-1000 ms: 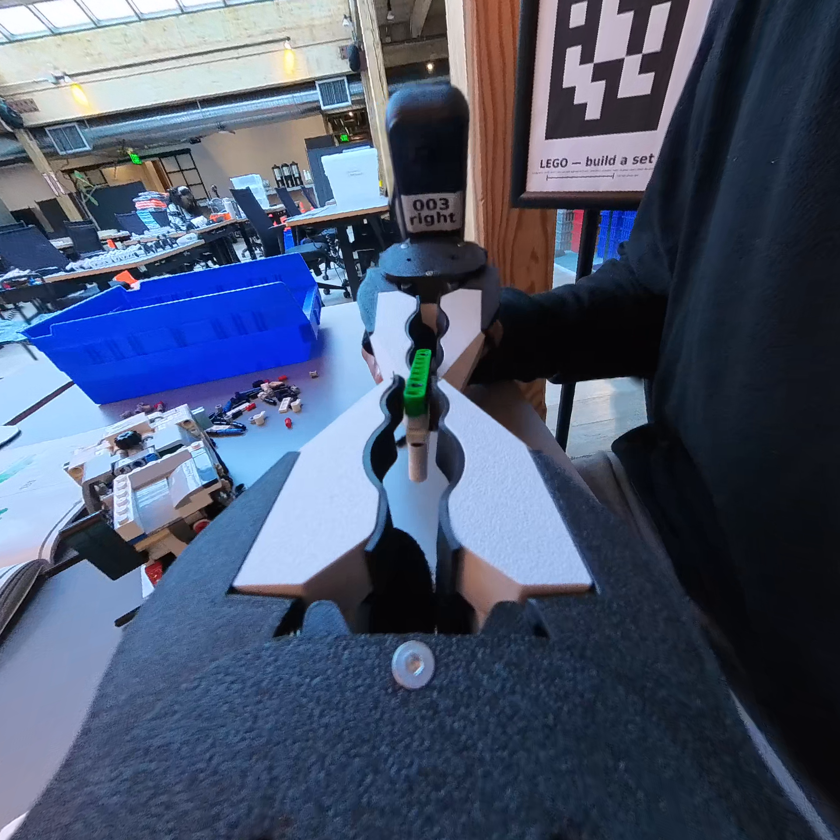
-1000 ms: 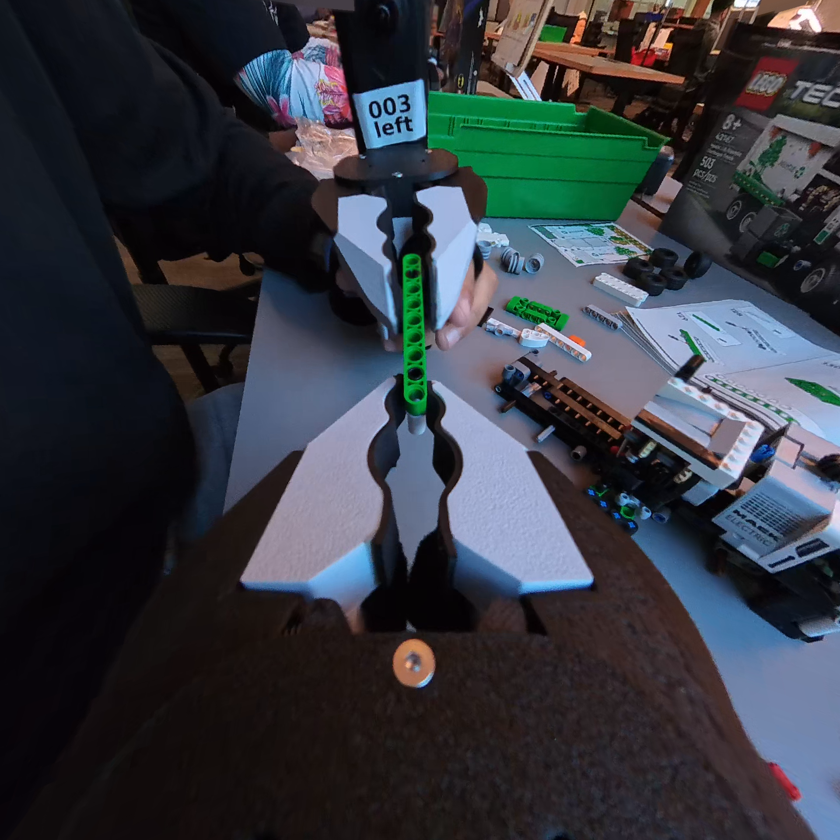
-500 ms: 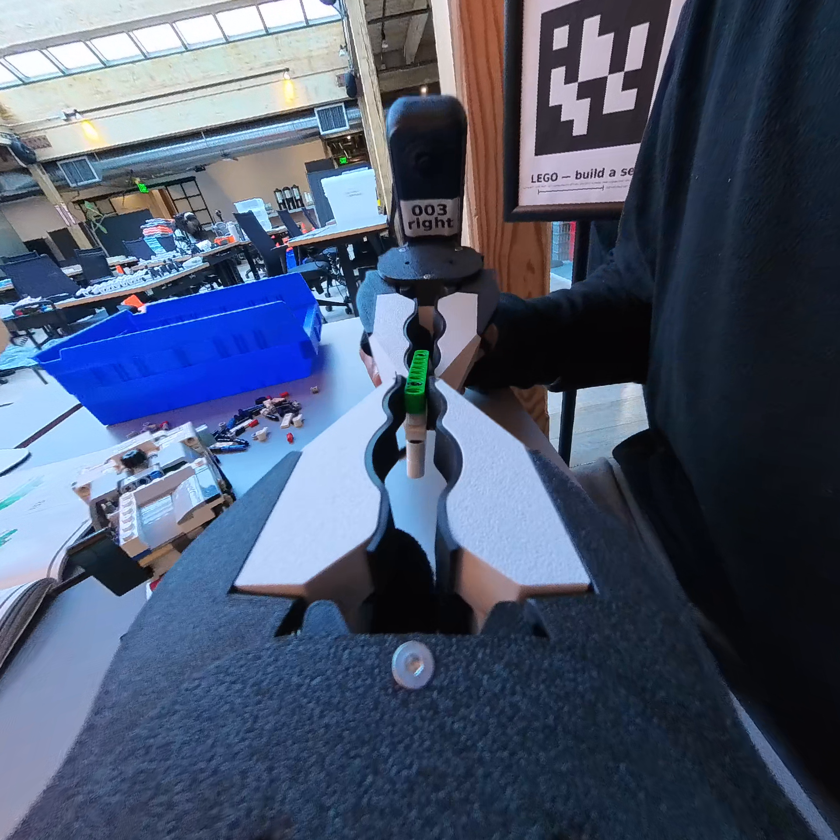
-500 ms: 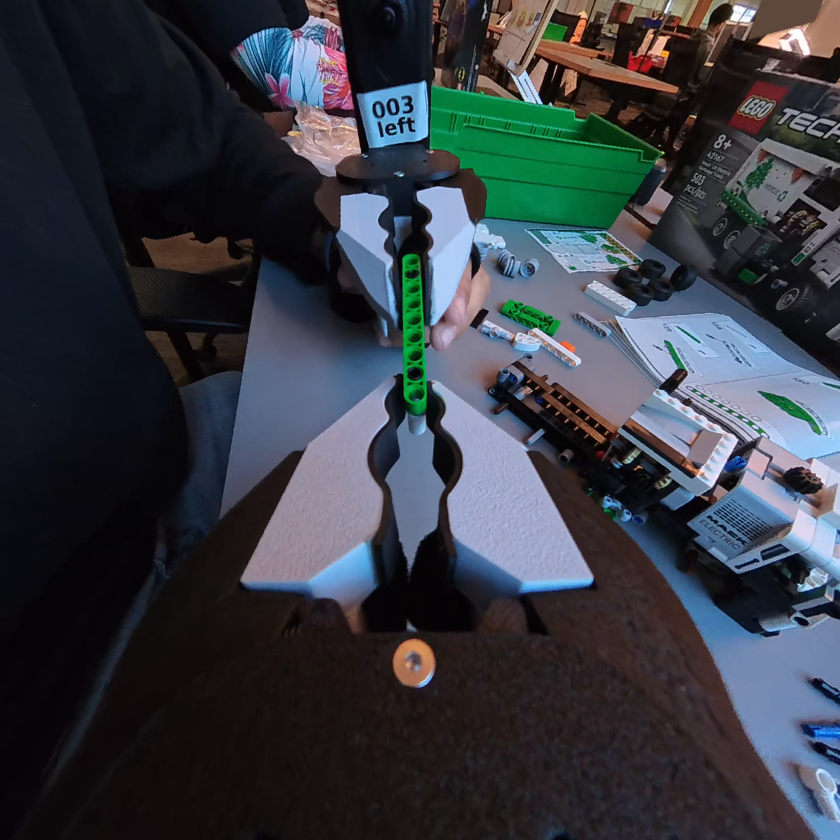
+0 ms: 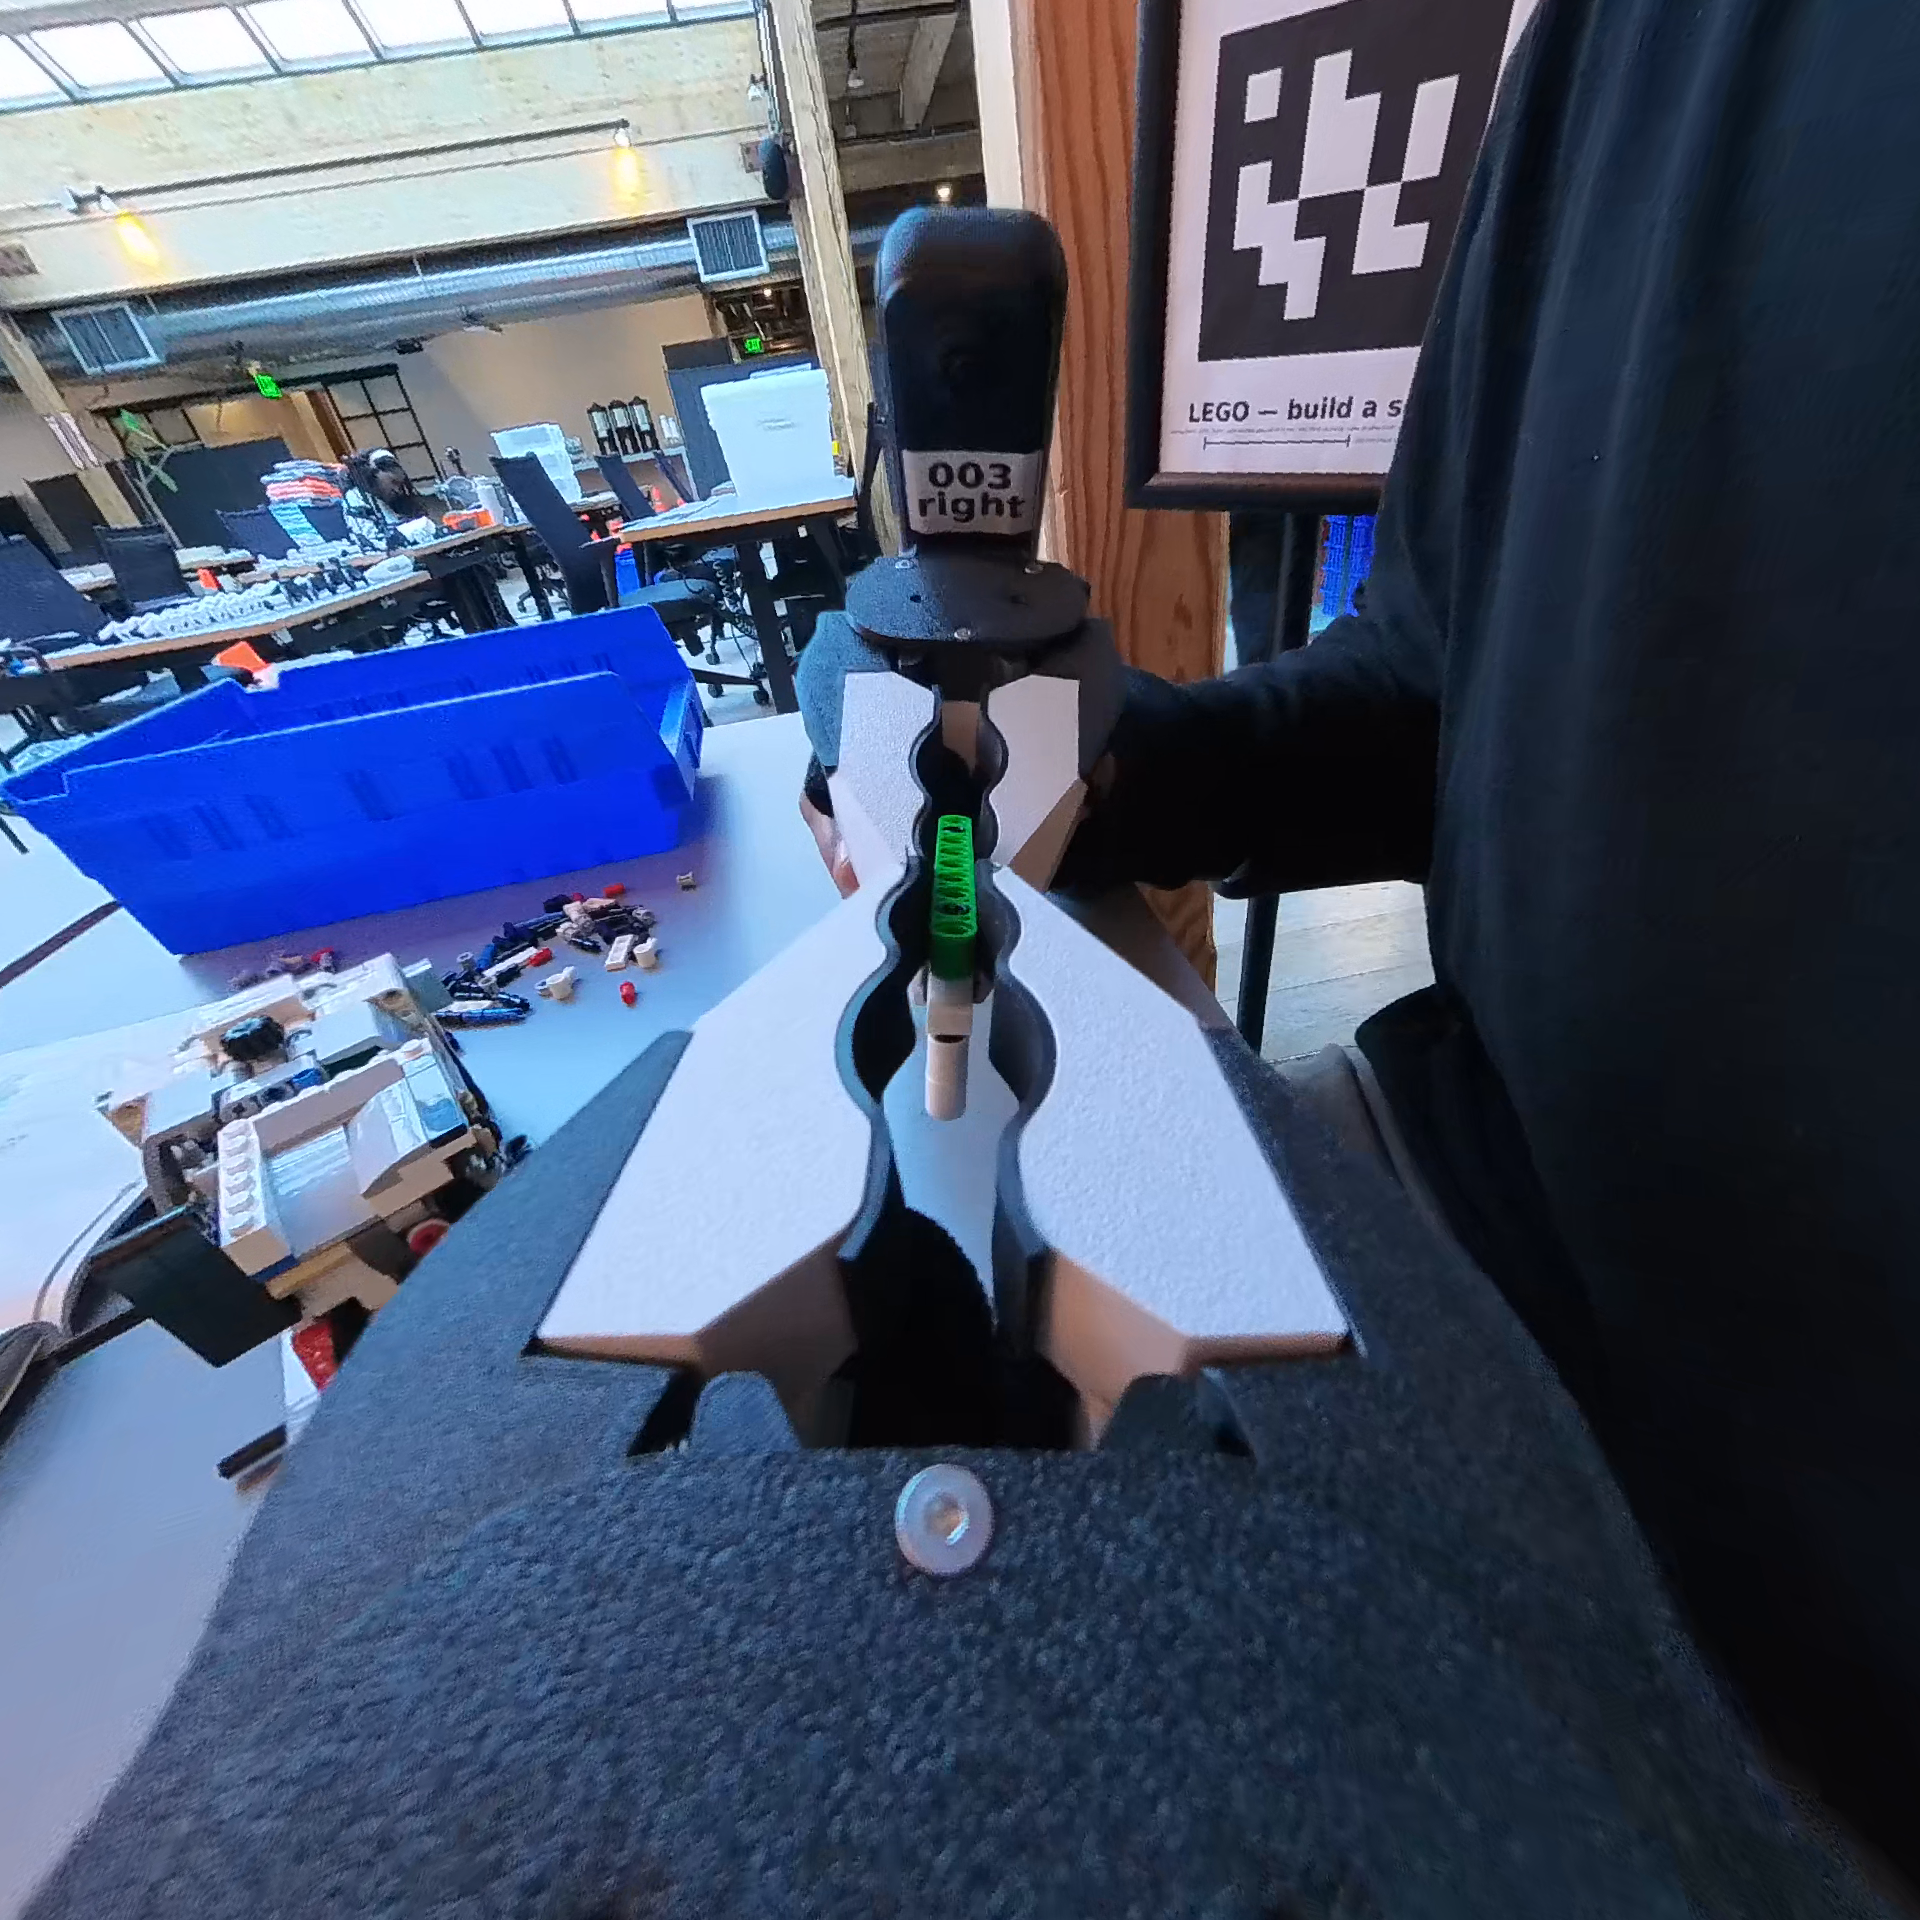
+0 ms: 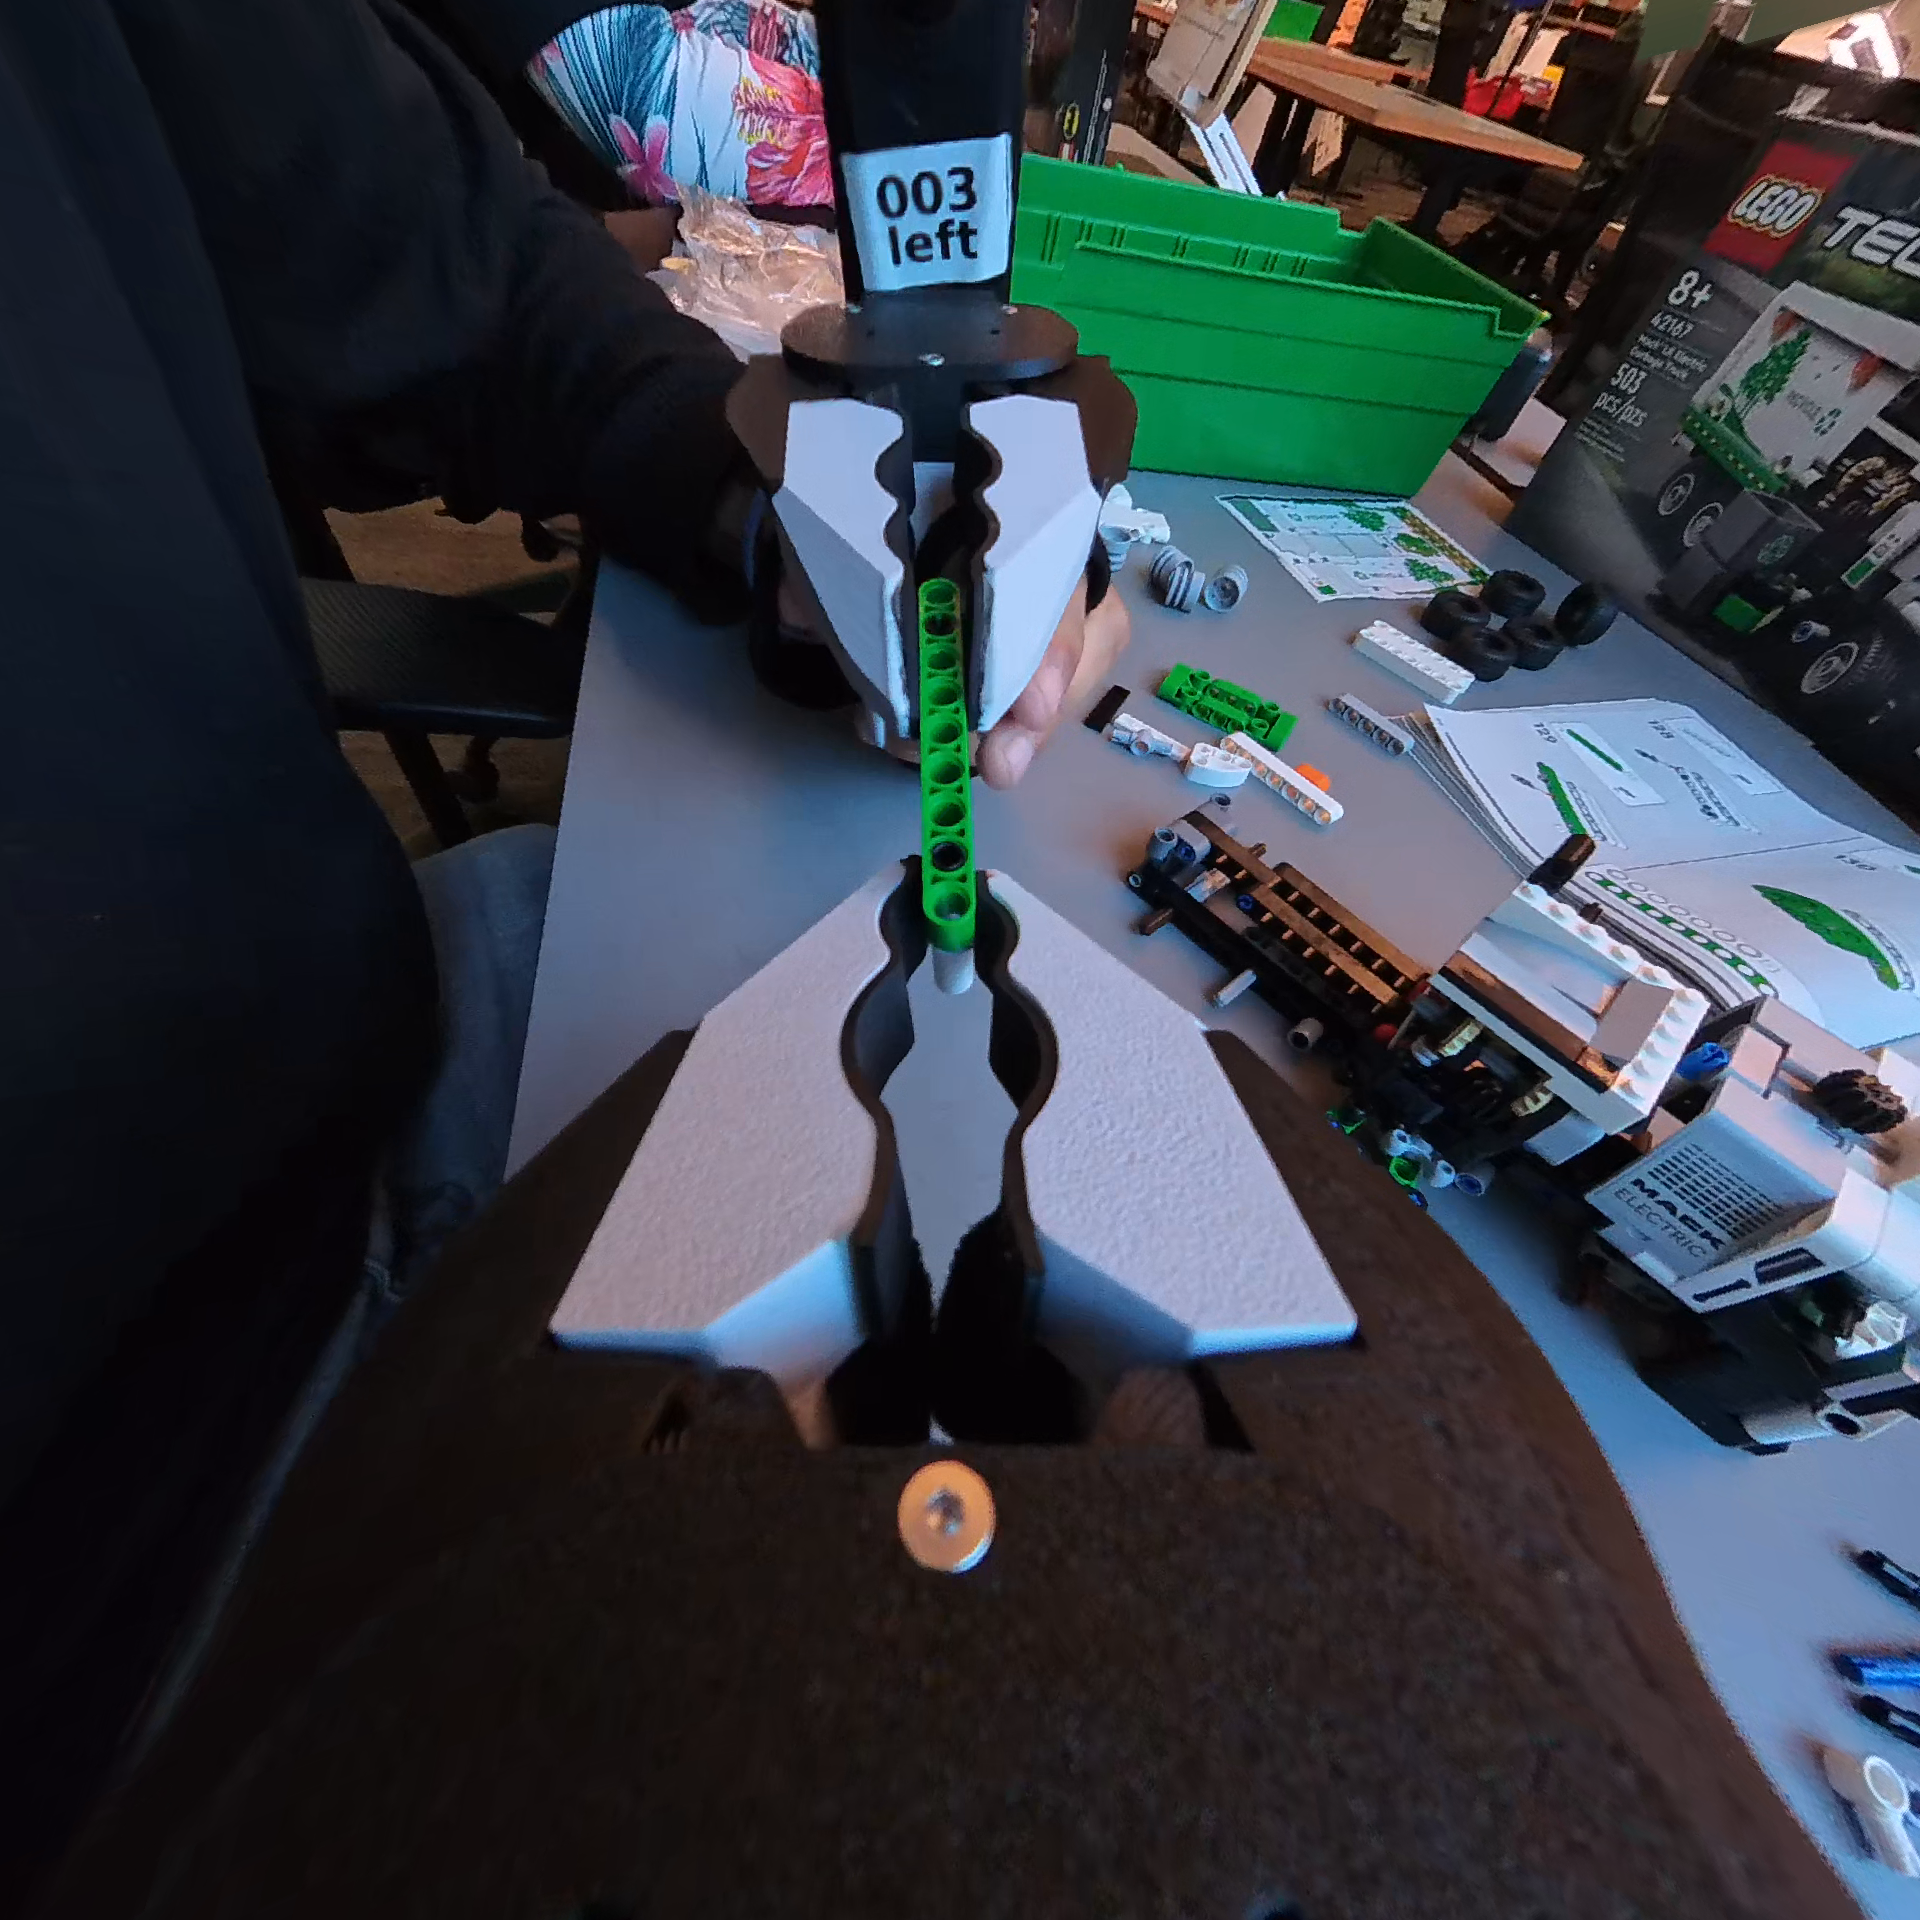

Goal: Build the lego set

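While your two grippers face each other above the bench's near edge, the left gripper and right gripper each have their fingers clamped on one green beam, held in the air between them with a pale pin at one end. Beside it: one half-built truck, five black tyres, one green bin, one blue bin. Compared with a second ago, the beam has tilted slightly.
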Tool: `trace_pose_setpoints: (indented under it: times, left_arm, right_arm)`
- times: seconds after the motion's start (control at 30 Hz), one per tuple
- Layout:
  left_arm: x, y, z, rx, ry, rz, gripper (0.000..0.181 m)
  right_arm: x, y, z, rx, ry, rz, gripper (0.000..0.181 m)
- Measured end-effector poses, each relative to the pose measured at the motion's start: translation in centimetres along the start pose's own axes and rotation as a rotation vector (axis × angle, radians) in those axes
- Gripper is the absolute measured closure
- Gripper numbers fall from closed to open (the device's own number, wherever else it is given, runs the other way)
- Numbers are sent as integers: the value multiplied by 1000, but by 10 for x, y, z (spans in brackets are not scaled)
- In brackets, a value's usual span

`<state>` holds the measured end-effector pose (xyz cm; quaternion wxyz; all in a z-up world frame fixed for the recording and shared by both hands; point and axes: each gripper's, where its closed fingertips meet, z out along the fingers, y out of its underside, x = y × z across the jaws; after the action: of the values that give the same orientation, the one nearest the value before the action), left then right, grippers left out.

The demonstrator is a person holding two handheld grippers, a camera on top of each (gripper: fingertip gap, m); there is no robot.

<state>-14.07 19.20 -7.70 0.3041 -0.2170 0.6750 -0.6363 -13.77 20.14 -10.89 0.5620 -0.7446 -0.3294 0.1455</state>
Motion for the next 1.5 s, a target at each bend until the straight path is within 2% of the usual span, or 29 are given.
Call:
trace_pose_setpoints:
  times: [0.3,0.53,0.7,1.23,1.5]
  left_arm:
    - [-2,1,-1,-35,9,-62,175]
    - [-16,14,-4,-86,-11,-145,175]
    - [-20,9,-7,-44,-6,-181,175]
    - [-9,-4,-6,29,-6,-79,175]
    - [-9,-3,-6,18,-1,-78,175]
  right_arm:
    - [1,0,1,13,26,44,174]
    - [12,11,9,5,-7,162,173]
    - [15,5,8,54,-31,194,174]
    - [5,-8,0,107,-58,149,175]
    - [4,-6,-2,115,-65,140,175]
